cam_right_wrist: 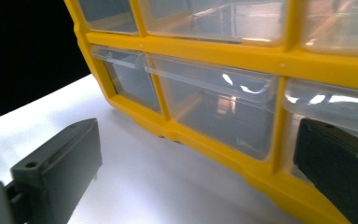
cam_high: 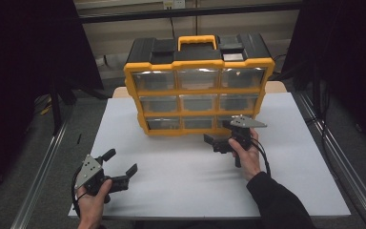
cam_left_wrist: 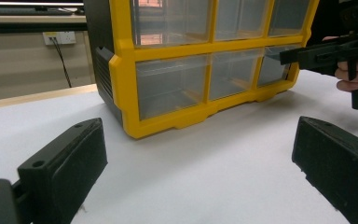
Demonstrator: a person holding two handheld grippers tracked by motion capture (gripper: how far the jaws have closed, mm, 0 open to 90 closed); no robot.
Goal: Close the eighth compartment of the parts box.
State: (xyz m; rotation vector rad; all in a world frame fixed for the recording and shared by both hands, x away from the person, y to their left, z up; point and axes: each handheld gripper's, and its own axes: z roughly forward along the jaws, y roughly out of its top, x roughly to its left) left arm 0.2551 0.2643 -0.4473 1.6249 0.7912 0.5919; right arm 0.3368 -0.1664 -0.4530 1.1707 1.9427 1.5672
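Note:
A yellow-framed organizer [cam_high: 198, 88] with clear plastic drawers stands upright at the back of the white table [cam_high: 181, 191]. My right gripper [cam_high: 217, 132] is open just in front of its bottom row, at the right part, with nothing between the jaws. In the right gripper view, the bottom middle drawer [cam_right_wrist: 214, 112] lies close ahead of the open gripper [cam_right_wrist: 196, 168]. My left gripper [cam_high: 122, 161] rests open near the table's front left corner, well clear of the organizer [cam_left_wrist: 121, 70]. The left gripper view looks past its open gripper [cam_left_wrist: 196, 158] to the right gripper [cam_left_wrist: 307, 53].
The organizer has a black top with a yellow carry handle [cam_high: 198, 40]. Metal rails [cam_high: 43, 167] run along both sides of the table. Bare white tabletop stretches between the two hands. A wall socket [cam_left_wrist: 58, 37] sits behind the table.

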